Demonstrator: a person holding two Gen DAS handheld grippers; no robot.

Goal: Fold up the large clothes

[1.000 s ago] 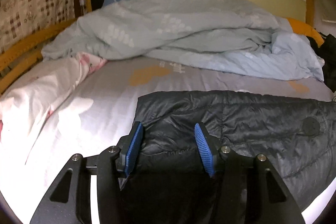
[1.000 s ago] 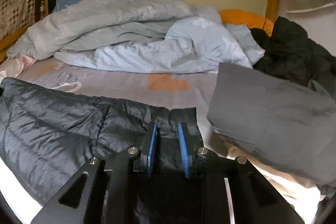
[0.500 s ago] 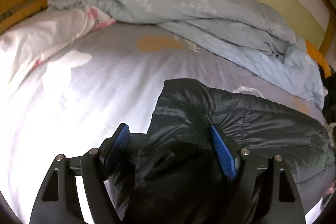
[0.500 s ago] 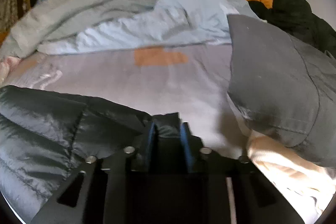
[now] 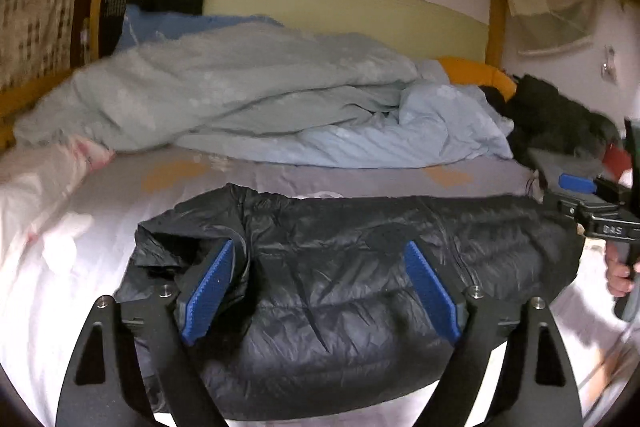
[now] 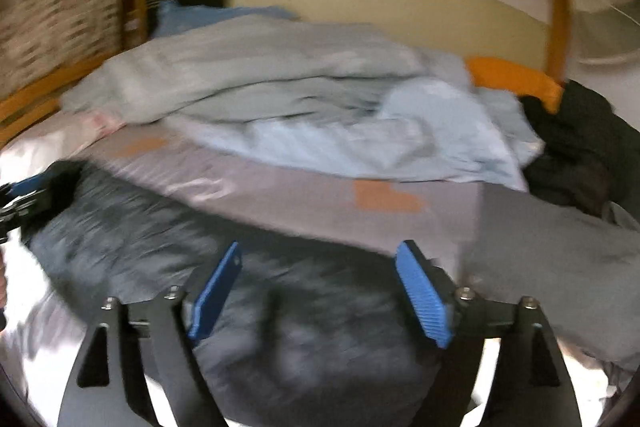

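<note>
Both the left gripper (image 5: pixel 320 287) and right gripper (image 6: pixel 320 291) are gaping wide over the folded black puffer jacket (image 5: pixel 360 267), probably needing fresh grips for another fold.

**Two low views across one bed**

Each camera sits just behind its own tongs, close above the black jacket (image 5: pixel 360 267), facing the far wall. Both share the crumpled duvet (image 6: pixel 288 95); the left view catches the right tongs (image 5: pixel 576 187) at its right edge.
</note>
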